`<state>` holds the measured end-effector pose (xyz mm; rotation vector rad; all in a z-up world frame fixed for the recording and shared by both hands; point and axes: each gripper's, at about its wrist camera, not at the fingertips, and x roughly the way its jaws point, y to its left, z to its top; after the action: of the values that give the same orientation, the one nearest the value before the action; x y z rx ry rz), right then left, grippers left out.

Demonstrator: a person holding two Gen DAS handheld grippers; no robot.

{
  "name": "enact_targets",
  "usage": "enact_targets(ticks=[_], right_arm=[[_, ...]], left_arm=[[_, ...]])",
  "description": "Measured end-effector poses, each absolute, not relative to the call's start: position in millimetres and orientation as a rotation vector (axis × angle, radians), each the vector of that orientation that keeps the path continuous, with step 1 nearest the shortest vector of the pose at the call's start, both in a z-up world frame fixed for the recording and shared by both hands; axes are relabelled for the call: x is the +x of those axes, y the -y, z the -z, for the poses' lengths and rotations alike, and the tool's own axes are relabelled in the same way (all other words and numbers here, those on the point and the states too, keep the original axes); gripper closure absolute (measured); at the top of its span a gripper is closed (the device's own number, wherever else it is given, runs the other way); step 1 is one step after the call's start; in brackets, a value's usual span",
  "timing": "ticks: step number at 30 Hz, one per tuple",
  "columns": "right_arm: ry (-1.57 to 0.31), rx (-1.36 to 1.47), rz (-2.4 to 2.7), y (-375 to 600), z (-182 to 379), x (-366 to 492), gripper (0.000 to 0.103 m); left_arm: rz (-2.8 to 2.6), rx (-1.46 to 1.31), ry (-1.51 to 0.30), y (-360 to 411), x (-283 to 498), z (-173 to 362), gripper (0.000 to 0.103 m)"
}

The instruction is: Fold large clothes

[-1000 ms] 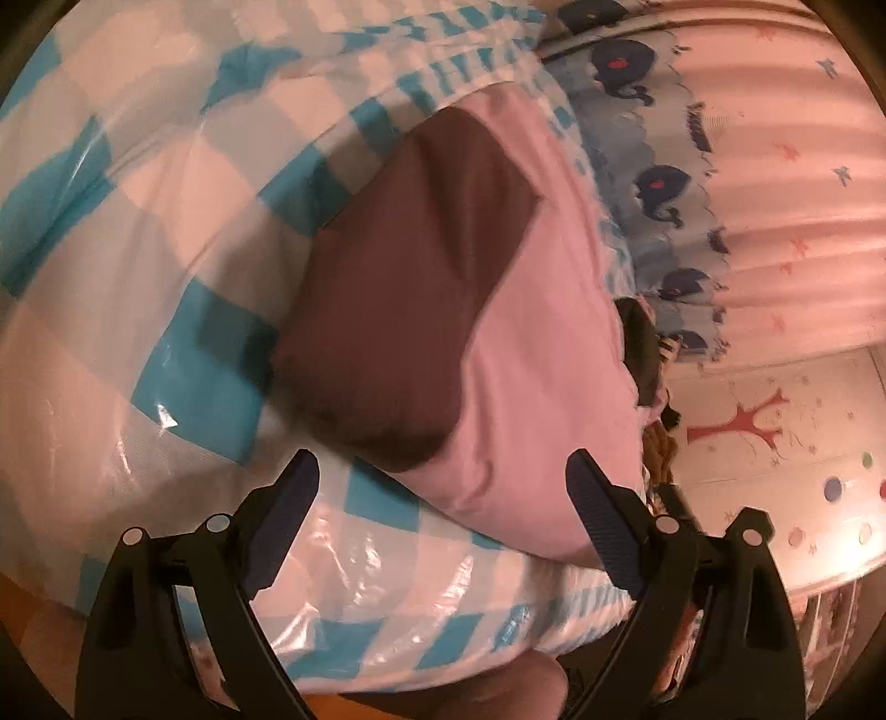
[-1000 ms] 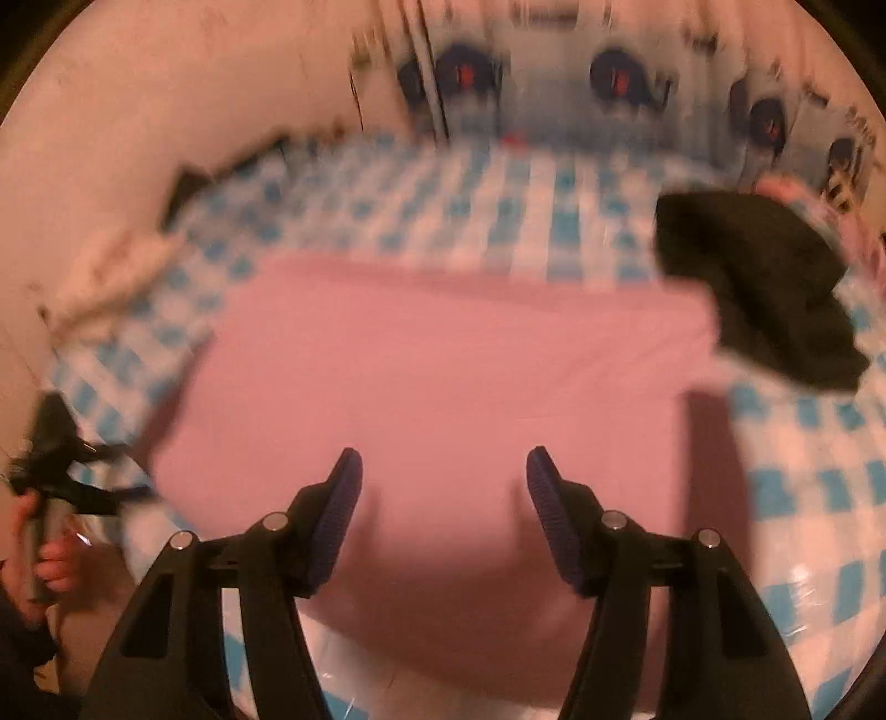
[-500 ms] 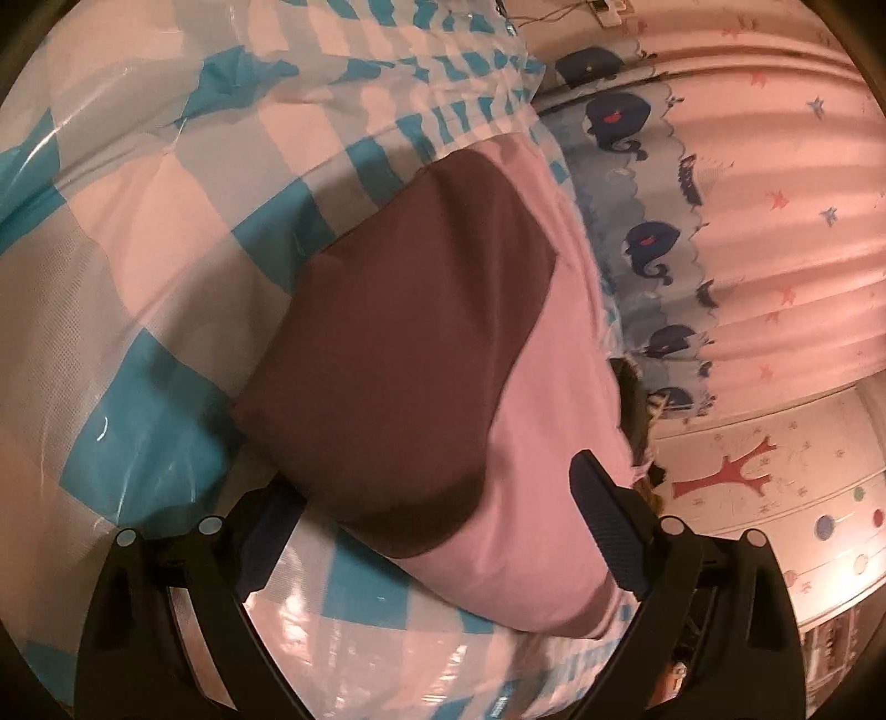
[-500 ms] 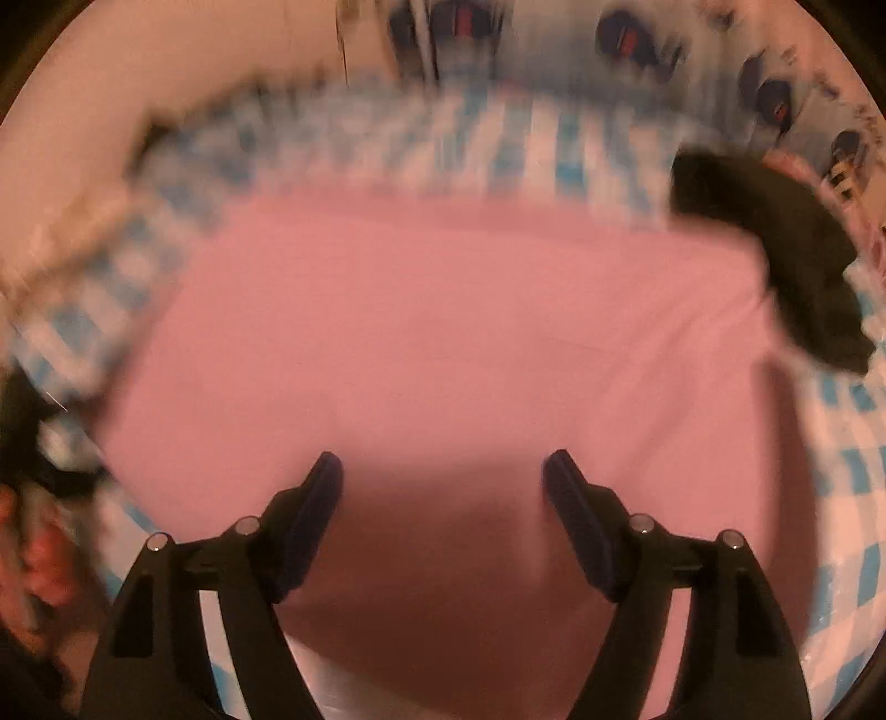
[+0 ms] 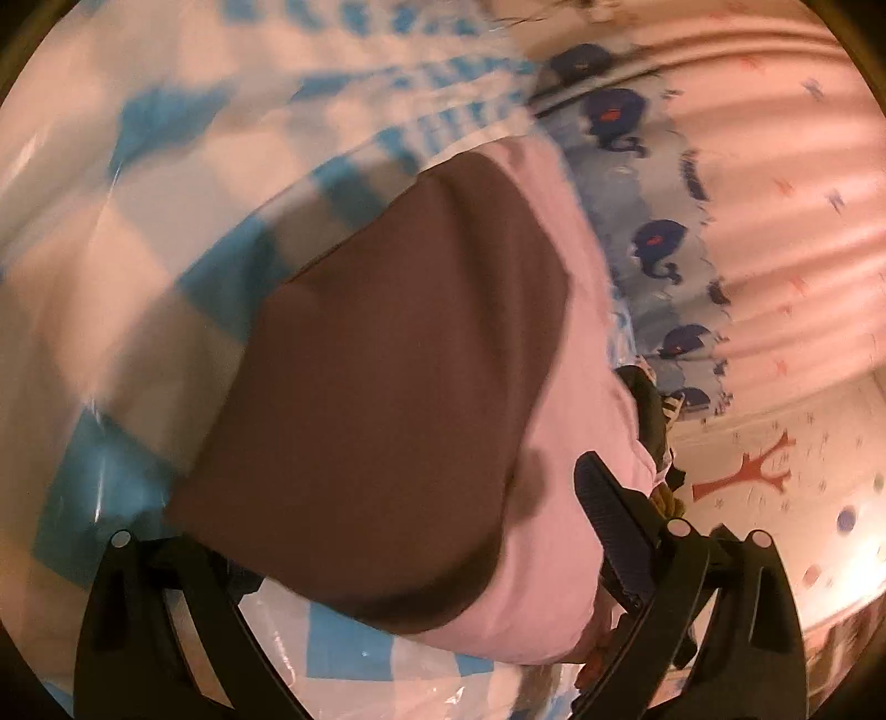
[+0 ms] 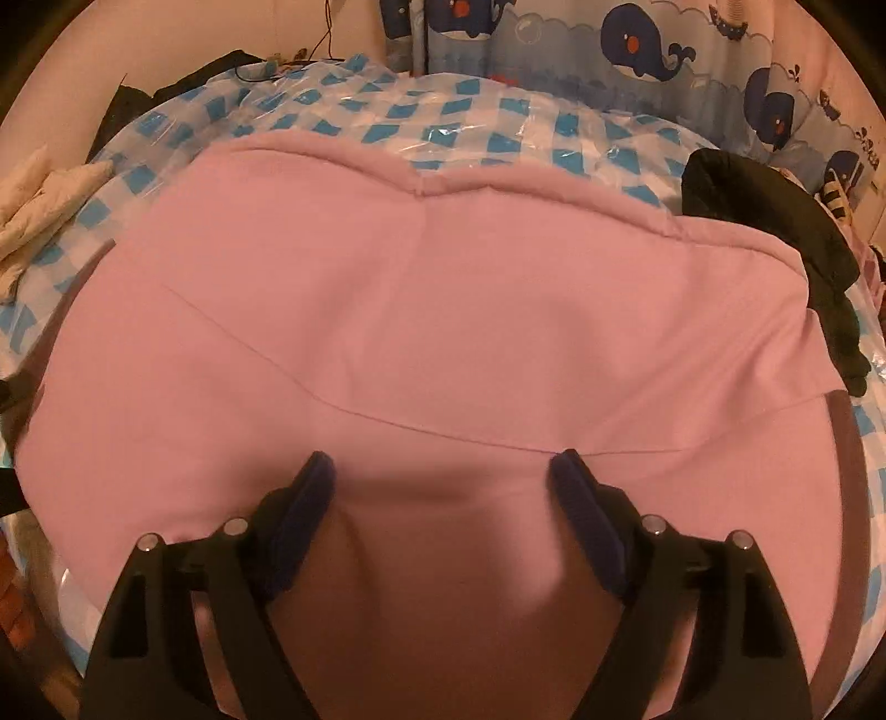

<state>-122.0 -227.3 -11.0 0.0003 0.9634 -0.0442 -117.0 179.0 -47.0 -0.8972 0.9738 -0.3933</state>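
Observation:
A large pink garment (image 6: 443, 288) lies folded flat on the blue-and-white checked sheet (image 6: 443, 105). My right gripper (image 6: 443, 487) hangs close over its near part, jaws opening, with only flat cloth between the fingers and no fold pinched. In the left wrist view the same garment (image 5: 576, 387) shows a dark brown-looking near side (image 5: 387, 387). My left gripper (image 5: 398, 515) straddles its near corner, jaws opening wide. Its right finger (image 5: 609, 526) lies over the pink cloth, and its left finger is hidden behind the brown corner.
A black garment (image 6: 775, 221) lies bunched at the pink one's far right corner, and a white cloth (image 6: 39, 199) lies at the left edge. A whale-print curtain (image 6: 637, 50) hangs behind the bed. The checked sheet (image 5: 138, 277) stretches left of the left gripper.
The left gripper has closed in on the garment's corner, which now covers its left finger. The right gripper has sunk toward the pink cloth and its jaws have widened.

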Motion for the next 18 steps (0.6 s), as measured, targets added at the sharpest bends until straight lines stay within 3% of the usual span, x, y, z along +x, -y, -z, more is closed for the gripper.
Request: enact_targets(ticks=[5,10,15,18], right_arm=[[-0.851,0.004,0.040,220,-15,-144,0.024],[-0.972,-0.045,0.038,216,18,-130,0.019],[-0.927,-0.046,0.027,205,7,-139,0.019],[-0.965,-0.050,0.036,204,20,-136,0.016]], left_arm=[[0.377,-0.911,-1.011,-179,-103,60,0.011],[0.389,-0.922,-0.978,-179,-104,54,0.012],[0.387,-0.946,-0.960,-190,-105,57,0.036],[0.403,-0.954,-0.949,-190,-106,54,0.041]])
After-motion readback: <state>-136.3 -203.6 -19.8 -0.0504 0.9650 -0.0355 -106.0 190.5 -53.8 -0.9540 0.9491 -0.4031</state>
